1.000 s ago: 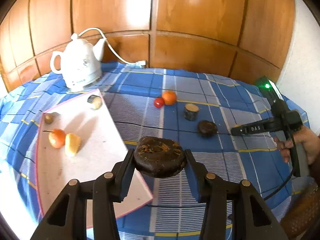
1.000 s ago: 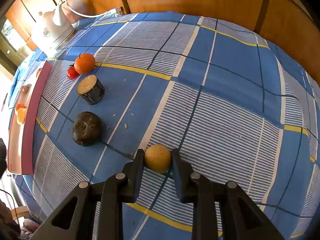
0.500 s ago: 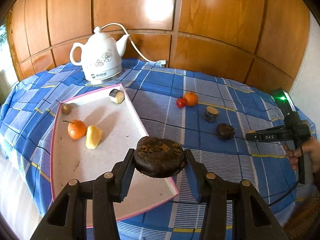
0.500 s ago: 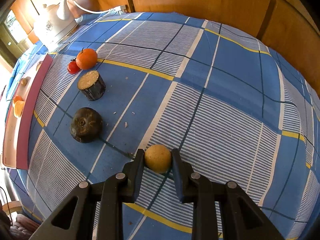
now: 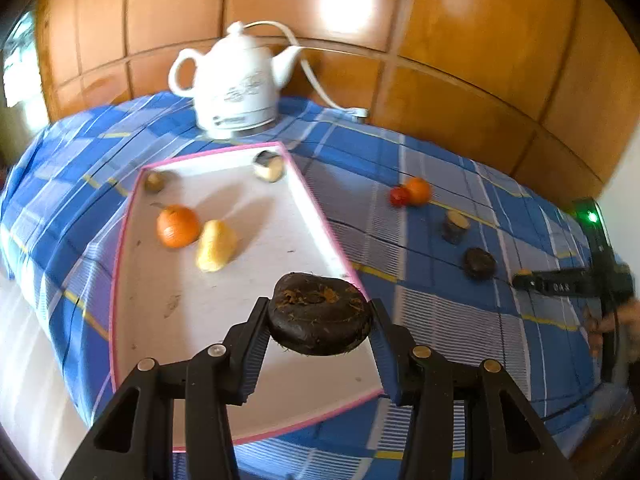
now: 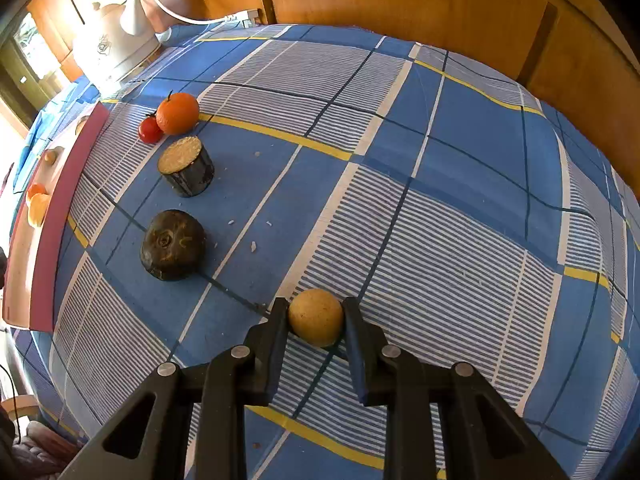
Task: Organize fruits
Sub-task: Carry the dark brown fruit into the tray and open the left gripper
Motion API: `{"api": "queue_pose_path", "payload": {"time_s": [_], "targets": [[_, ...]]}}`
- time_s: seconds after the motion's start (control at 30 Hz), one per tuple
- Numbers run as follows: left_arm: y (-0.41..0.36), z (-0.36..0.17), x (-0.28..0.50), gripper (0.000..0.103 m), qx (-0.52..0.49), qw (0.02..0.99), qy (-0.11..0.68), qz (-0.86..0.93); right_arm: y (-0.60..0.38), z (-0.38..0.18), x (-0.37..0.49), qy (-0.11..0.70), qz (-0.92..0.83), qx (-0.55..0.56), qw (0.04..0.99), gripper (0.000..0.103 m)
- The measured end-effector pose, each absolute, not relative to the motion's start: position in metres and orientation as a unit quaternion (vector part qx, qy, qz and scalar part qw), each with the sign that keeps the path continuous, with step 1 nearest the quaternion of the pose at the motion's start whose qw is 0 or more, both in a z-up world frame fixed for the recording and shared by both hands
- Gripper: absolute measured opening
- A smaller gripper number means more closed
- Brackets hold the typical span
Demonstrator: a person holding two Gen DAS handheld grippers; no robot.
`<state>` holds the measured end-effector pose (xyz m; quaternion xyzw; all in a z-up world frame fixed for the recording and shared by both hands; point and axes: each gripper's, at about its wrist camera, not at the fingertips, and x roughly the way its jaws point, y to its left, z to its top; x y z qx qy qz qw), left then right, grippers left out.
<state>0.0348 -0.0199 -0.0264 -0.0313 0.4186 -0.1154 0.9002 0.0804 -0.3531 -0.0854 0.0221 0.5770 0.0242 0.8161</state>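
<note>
My left gripper (image 5: 319,316) is shut on a dark brown flat fruit (image 5: 319,313), held in the air over the right part of a white tray with a pink rim (image 5: 132,216). On the tray lie an orange (image 5: 177,226), a yellow fruit (image 5: 216,245), a small brown fruit (image 5: 154,181) and a cut dark piece (image 5: 269,165). My right gripper (image 6: 316,318) is shut on a small yellow round fruit (image 6: 315,316) that rests on the blue checked cloth (image 6: 460,184). To its left lie a dark round fruit (image 6: 173,244), a cut dark cylinder (image 6: 186,165), an orange (image 6: 177,113) and a cherry tomato (image 6: 150,130).
A white kettle (image 5: 236,84) with a white cord stands at the back of the table, just behind the tray. Wooden panels (image 5: 460,40) close off the far side. The right gripper and a hand (image 5: 612,320) show at the right edge of the left wrist view.
The left gripper has carried the dark fruit leftward, from over the tray's right rim to above the tray. The right gripper has stayed put on the yellow fruit.
</note>
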Motion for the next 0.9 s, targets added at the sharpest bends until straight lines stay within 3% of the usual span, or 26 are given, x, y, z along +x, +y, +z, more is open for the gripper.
{"api": "queue_pose_path", "payload": {"time_s": [0.43,0.8,0.9], "targets": [[0.054,-0.033,0.056,0.048,-0.145,0.885,0.436,-0.067,-0.335,-0.086,0.078,0.571,0.022,-0.033,0.820,0.027],[0.049,-0.019,0.131,0.048,-0.141,0.896,0.416,-0.061,-0.330,-0.088,0.077,0.571,0.022,-0.035,0.820,0.027],[0.045,-0.019,0.149,0.055,-0.131,0.901,0.409,-0.057,-0.329,-0.088,0.078,0.571,0.023,-0.036,0.820,0.027]]}}
